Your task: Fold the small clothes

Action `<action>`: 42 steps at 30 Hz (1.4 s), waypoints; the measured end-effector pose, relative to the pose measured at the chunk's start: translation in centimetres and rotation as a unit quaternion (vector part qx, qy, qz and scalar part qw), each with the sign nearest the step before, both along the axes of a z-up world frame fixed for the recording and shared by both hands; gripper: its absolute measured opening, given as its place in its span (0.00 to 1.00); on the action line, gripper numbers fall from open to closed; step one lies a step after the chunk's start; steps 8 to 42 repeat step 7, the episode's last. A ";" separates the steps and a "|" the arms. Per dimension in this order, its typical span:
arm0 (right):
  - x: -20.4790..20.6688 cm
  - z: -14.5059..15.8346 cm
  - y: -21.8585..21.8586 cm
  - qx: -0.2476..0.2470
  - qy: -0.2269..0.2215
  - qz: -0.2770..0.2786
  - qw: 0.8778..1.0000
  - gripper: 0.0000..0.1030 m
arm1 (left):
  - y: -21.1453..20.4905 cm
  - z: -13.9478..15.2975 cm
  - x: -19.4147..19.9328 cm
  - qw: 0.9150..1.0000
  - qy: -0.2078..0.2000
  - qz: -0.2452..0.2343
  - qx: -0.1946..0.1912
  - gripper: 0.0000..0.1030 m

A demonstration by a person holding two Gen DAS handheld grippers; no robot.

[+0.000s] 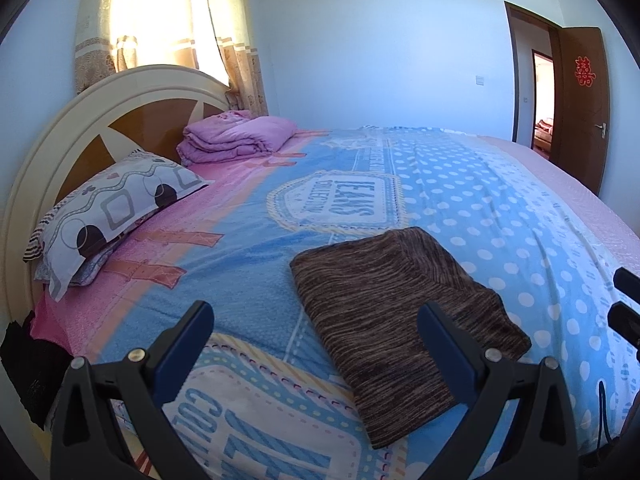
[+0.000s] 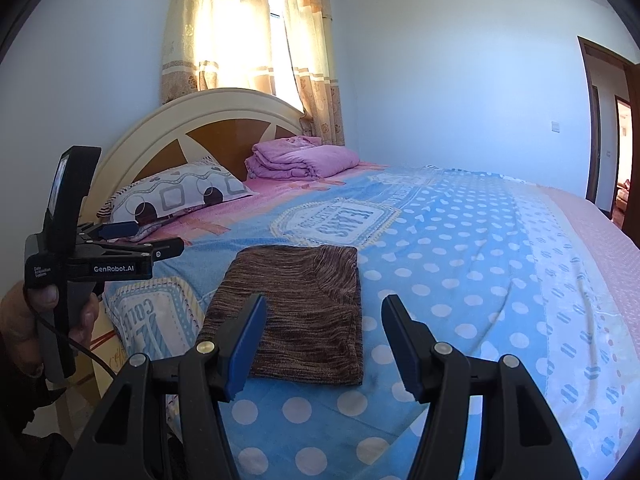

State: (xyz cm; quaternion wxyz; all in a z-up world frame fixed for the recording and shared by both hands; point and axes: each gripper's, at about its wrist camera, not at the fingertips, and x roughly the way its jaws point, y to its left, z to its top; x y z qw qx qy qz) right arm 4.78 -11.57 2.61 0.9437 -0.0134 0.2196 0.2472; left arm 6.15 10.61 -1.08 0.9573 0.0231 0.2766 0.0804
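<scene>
So the bed [image 2: 460, 264] fills pretty much everything ahead of both claws, covered in a blue polka-dot blanket [image 1: 460, 208] with a jeans-label print, and its near edge is cut off under the camera in both views. Behind that, way past the claws, there's the cream and brown headboard [image 1: 120, 120] with a bright curtain [image 2: 248, 40] above it, too washed out by sun to see the window properly. The brown door [image 1: 580, 112] is off to the right of the left claw, and it's sliced off at the edge in the right wrist view. A folded pink quilt [image 2: 300, 158] and a patterned pillow [image 1: 108, 204] sit far ahead and to the left of both claws. Now the actual task thing: the folded brown knit garment [image 2: 304, 312] lies flat on the blanket, just ahead of the right gripper [image 2: 324, 344], and its near-left corner is hidden behind that claw's left finger. From the left gripper [image 1: 316, 340] it sits ahead and to the right, with its near edge partly blocked by the right finger. Both claws are spread wide apart with nothing between the blue pads, neither visibly touching the cloth. There's something dark [image 1: 28, 368] hanging off the bed's left side, can't tell what it is.
</scene>
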 end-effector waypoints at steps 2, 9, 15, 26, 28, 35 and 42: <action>0.0 0.0 0.1 -0.002 0.001 0.001 1.000 0.59 | 0.0 -0.2 0.1 1.000 0.001 -0.001 -0.001 1.00; 0.0 -0.2 0.3 -0.004 0.005 0.003 1.000 0.59 | -0.1 -0.2 0.1 1.000 -0.002 -0.004 0.004 1.00; 0.0 -0.2 0.3 -0.004 0.005 0.003 1.000 0.59 | -0.1 -0.2 0.1 1.000 -0.002 -0.004 0.004 1.00; 0.0 -0.2 0.3 -0.004 0.005 0.003 1.000 0.59 | -0.1 -0.2 0.1 1.000 -0.002 -0.004 0.004 1.00; 0.0 -0.2 0.3 -0.004 0.005 0.003 1.000 0.59 | -0.1 -0.2 0.1 1.000 -0.002 -0.004 0.004 1.00; 0.0 -0.2 0.3 -0.004 0.005 0.003 1.000 0.59 | -0.1 -0.2 0.1 1.000 -0.002 -0.004 0.004 1.00; 0.0 -0.2 0.3 -0.004 0.005 0.003 1.000 0.59 | -0.1 -0.2 0.1 1.000 -0.002 -0.004 0.004 1.00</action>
